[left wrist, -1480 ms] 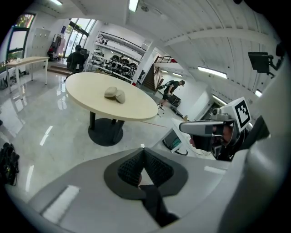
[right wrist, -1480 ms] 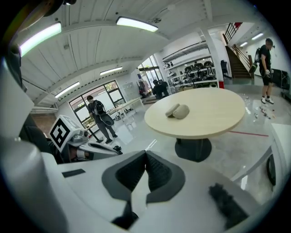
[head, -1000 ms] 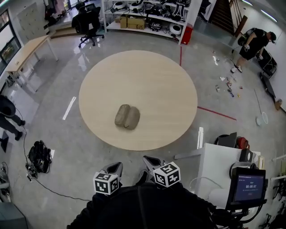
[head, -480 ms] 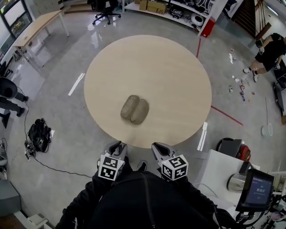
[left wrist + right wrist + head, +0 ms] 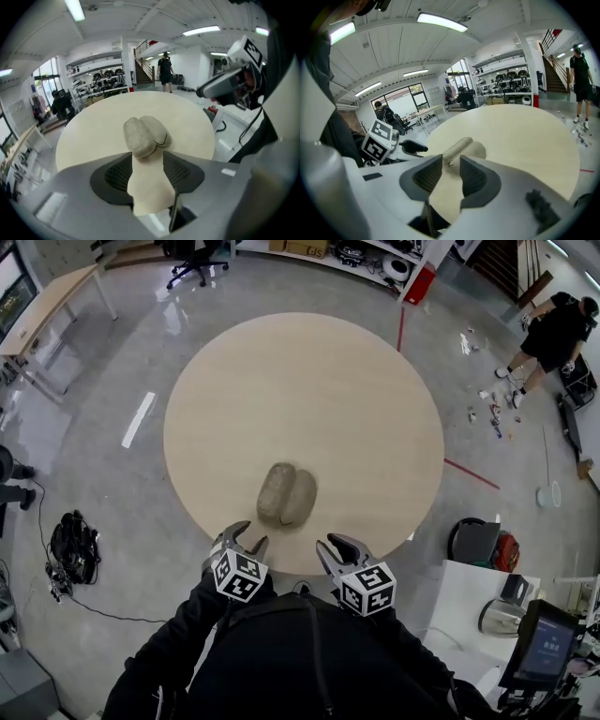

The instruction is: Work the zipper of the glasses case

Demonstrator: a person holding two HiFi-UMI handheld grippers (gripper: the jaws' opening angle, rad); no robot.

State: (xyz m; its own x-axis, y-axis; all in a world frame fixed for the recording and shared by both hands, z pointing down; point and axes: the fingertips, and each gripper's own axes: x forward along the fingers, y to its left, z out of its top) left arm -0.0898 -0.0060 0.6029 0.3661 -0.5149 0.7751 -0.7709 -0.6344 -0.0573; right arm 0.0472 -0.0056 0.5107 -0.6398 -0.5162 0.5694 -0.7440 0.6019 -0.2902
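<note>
A grey-beige fabric glasses case (image 5: pixel 287 494) lies spread open in two rounded halves on the round wooden table (image 5: pixel 309 381), near its front edge. Its dark zipper pull shows in the left gripper view on the case (image 5: pixel 144 135). My left gripper (image 5: pixel 247 542) hovers at the table's front edge, short of the case, jaws opening with nothing between them. My right gripper (image 5: pixel 339 549) hangs beside it to the right, jaws also opening and empty. From the right gripper view the case (image 5: pixel 461 150) lies just beyond the jaws, and the left gripper (image 5: pixel 414 148) shows at the left.
A white desk with a kettle (image 5: pixel 494 615) and a screen (image 5: pixel 547 648) stands at the right. A dark bag (image 5: pixel 476 540) sits by the table's right side. A person (image 5: pixel 553 334) stands far right among floor litter. Cables (image 5: pixel 75 549) lie at the left.
Both grippers have risen from my lap to the table's front edge and their jaws have parted. The head view has shifted, so the case sits nearer to me.
</note>
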